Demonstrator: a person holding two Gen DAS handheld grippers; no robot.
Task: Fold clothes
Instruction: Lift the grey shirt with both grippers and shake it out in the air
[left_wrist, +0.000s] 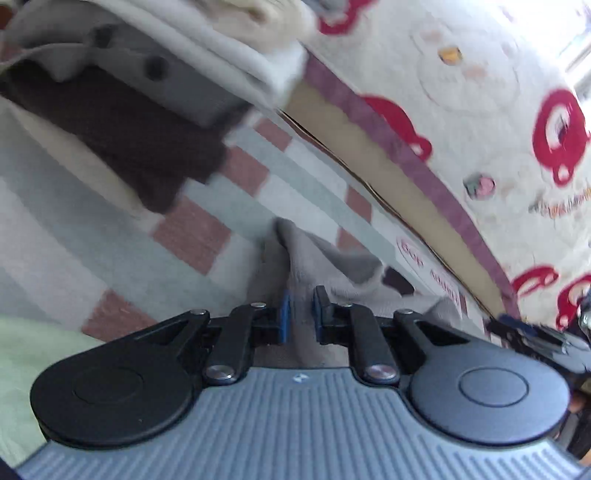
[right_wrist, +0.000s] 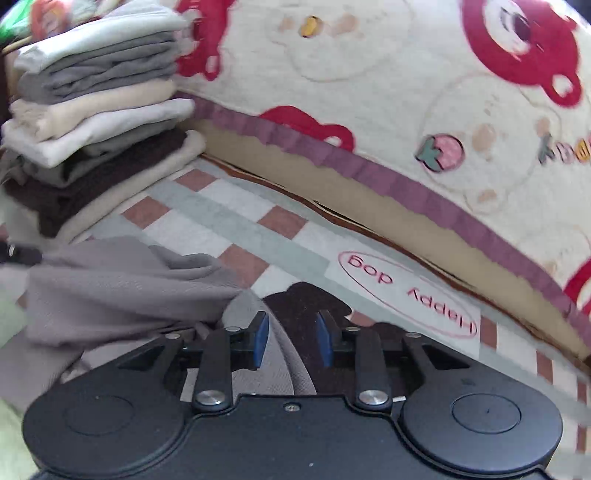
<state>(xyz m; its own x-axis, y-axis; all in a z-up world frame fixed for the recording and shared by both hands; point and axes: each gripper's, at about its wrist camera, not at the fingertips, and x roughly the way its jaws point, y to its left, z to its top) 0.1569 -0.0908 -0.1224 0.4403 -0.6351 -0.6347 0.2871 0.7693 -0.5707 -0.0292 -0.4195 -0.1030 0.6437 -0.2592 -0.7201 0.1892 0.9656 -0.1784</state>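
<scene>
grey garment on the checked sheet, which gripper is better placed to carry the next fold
Left, probably: the left gripper is pinched on the grey garment, while the right gripper stands open over it, gripping nothing.

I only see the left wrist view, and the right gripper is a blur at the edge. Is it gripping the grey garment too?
Observer: No. The right gripper has its fingers apart, pressing on nothing.
Operator: What is between them?
Observer: A dark brown patch, next to the grey garment, on the checked sheet.
Operator: The folded stack is cut off for me.
Observer: The folded stack is topped by a pale piece, with grey ones under it.
</scene>
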